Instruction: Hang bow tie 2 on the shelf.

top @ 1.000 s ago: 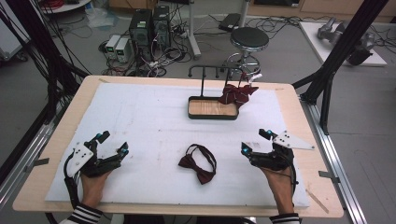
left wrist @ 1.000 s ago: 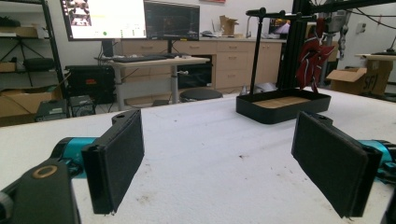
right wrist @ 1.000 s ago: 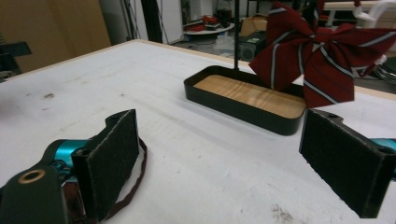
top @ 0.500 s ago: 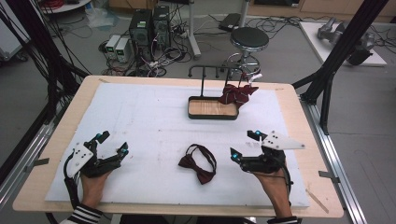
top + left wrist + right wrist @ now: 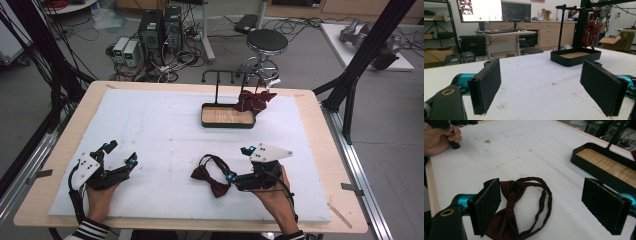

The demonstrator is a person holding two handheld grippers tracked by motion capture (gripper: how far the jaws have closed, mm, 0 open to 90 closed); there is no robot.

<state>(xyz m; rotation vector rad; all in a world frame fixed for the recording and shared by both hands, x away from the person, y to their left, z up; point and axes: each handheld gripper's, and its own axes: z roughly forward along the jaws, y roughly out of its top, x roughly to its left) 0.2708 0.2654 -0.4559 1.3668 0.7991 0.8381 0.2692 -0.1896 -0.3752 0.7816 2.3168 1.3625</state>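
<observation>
Right tongs [image 5: 237, 163] have moved left to the bow tie [image 5: 210, 176]; both tongs gape.

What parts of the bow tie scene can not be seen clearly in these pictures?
- Bow tie in the right gripper view: its near wing is hidden behind a finger and cut off by the bottom edge.
- Hanging red cloth in the high view: too small to tell how it hangs on the stand.
- The same cloth in the left gripper view: partly hidden behind a black post.
</observation>
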